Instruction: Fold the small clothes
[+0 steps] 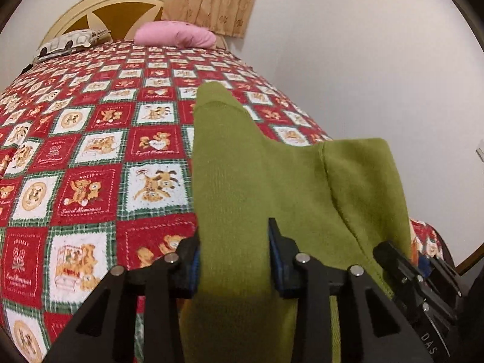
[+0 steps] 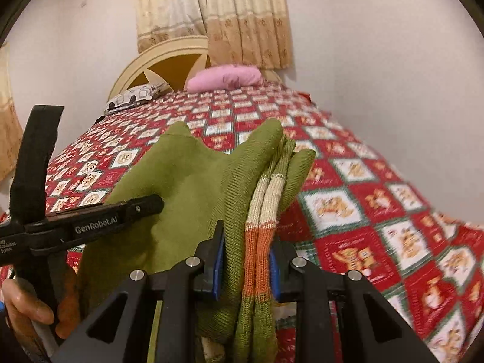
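A small green knit garment hangs lifted over the bed, stretched between both grippers. In the left wrist view my left gripper is shut on a plain green stretch of it, the cloth filling the gap between the blue pads. The right wrist view shows my right gripper shut on a bunched edge of the garment where an orange and cream striped band runs. The left gripper's black body lies at the left, held by a hand. Part of the right gripper shows beyond the cloth.
Below lies a bed with a red, white and green bear-print cover. A pink pillow and a patterned pillow rest at the cream headboard. Curtains hang behind. A white wall runs along the right side.
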### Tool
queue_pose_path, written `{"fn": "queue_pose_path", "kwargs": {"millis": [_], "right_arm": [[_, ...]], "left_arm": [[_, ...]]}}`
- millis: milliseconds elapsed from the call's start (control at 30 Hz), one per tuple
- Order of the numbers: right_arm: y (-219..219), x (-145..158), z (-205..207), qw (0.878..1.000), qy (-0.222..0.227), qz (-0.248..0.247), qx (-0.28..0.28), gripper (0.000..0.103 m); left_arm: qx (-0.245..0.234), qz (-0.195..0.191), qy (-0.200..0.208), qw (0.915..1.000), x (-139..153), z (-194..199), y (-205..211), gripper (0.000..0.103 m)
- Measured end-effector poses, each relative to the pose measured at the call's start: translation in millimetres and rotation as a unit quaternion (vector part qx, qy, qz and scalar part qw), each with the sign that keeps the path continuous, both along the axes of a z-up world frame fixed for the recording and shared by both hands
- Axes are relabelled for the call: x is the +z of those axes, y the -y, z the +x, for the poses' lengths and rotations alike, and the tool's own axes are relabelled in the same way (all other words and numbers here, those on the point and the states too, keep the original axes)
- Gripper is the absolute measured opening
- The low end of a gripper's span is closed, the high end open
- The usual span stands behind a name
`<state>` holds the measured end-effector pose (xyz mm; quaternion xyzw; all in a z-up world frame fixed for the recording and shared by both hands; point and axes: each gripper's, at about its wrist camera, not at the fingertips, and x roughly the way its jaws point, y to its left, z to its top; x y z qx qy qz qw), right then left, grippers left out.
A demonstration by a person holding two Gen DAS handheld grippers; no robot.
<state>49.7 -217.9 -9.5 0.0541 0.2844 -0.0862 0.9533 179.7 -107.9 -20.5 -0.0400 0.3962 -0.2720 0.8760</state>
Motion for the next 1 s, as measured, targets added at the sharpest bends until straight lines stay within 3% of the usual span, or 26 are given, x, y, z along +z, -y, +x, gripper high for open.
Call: {"fn": "queue_pose_path", "kwargs": {"millis": [600, 1000], "right_arm": [[48, 41, -86, 0.997, 0.037, -0.053, -0.052, 0.025], [99, 42, -122, 0.991, 0.033, -0.075, -0.109, 0.025]], "left_arm": [[-0.071, -0.003, 0.034, 0.9969, 34, -61, 73, 0.038], [-0.126, -0.007, 0.017, 0.9918, 31, -84, 147, 0.038]]}}
